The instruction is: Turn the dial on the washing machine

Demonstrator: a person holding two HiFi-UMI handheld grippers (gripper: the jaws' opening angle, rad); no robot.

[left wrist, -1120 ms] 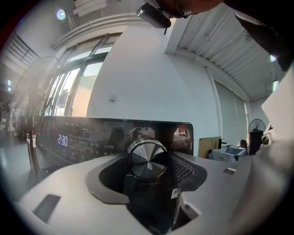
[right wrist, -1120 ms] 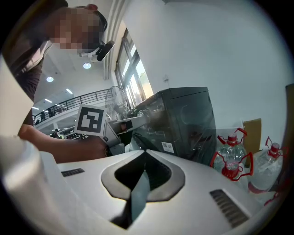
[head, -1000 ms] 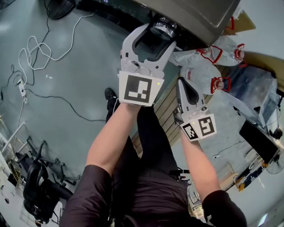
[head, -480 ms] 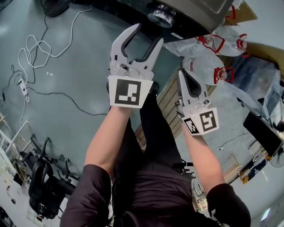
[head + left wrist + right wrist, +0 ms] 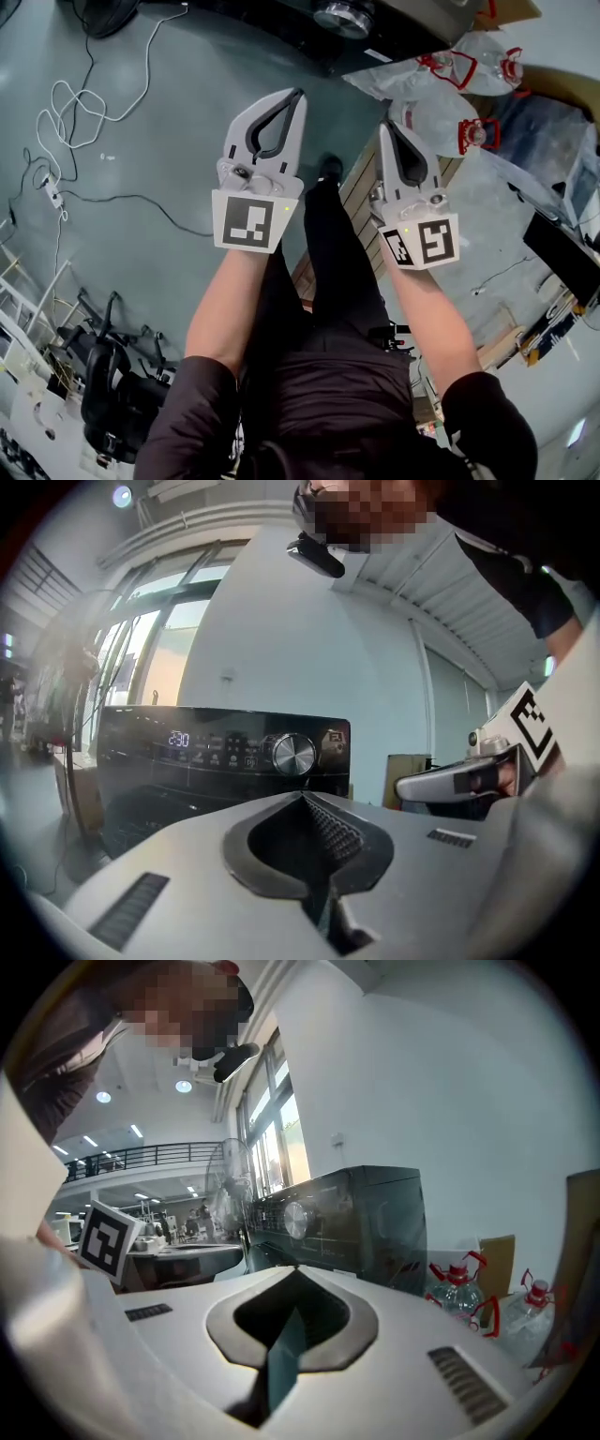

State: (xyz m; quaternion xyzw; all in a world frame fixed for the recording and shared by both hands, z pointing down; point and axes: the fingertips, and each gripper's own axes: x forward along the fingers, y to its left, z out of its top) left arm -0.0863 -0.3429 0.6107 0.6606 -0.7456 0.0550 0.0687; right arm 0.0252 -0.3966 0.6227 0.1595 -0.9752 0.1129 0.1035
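We record a white cable (image 5: 70, 103) looped on the grey floor (image 5: 187, 122), with a black cable (image 5: 112, 197) below it. Two clear water bottles (image 5: 436, 122) with red handles stand beside a slatted wooden board (image 5: 354, 202). A black chair (image 5: 103, 384) occupies the lower left.

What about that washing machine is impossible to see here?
Head view: the top edge cuts off most of the washing machine; only part of its dial shows.
Left gripper view: the markings on the control panel beside the dial are too small to read, so the dial's setting is unclear.
Right gripper view: the panel is seen slantwise and dim.
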